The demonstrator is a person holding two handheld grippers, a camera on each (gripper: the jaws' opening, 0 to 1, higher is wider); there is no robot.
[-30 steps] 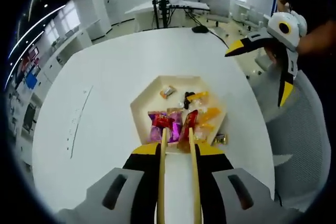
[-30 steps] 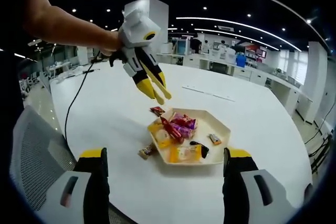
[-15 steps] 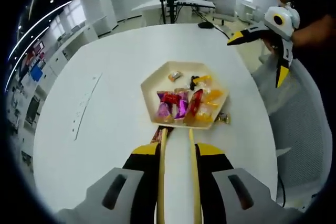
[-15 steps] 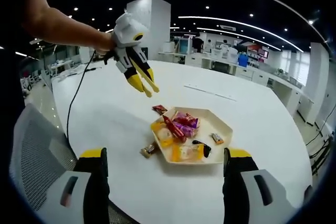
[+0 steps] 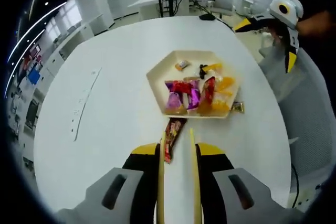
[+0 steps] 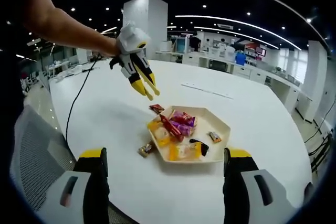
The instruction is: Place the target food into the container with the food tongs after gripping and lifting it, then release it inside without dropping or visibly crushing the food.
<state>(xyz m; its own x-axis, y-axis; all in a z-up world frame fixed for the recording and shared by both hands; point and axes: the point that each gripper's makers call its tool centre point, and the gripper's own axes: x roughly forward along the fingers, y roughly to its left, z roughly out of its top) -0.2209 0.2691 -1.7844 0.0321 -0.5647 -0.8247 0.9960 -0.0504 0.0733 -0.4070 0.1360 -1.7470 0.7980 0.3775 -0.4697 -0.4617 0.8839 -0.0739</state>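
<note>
Judging from how things lie, most of the work looks done: the hexagonal tray (image 5: 157, 74) on the white round table (image 5: 105, 77) already holds a heap of wrapped sweets (image 5: 194, 95), purple, red, orange and yellow, with a small gold one and a dark one toward the tray's far side. Two pieces lie outside it. A red-wrapped candy (image 5: 172, 132) lies on the table just beside the tray's near edge, and a small gold-wrapped piece (image 5: 237, 107) sits touching or nearly touching the tray's right corner. In the left gripper view the left gripper (image 5: 176, 140) carries the wooden food tongs (image 5: 192, 182), whose two arms stand a little apart with nothing between their tips; the left tip is at the near end of the red candy, so that piece is likely the next target, though I cannot tell whether the tip touches it. In the right gripper view the same red candy (image 6: 156, 108) shows at the tray's far-left edge, with the left gripper high above the table on that side. The right gripper (image 6: 165, 169) has its jaws wide apart and empty, held well back from the tray. Gripping, lifting and releasing inside the tray are all yet to come for that piece.
</note>
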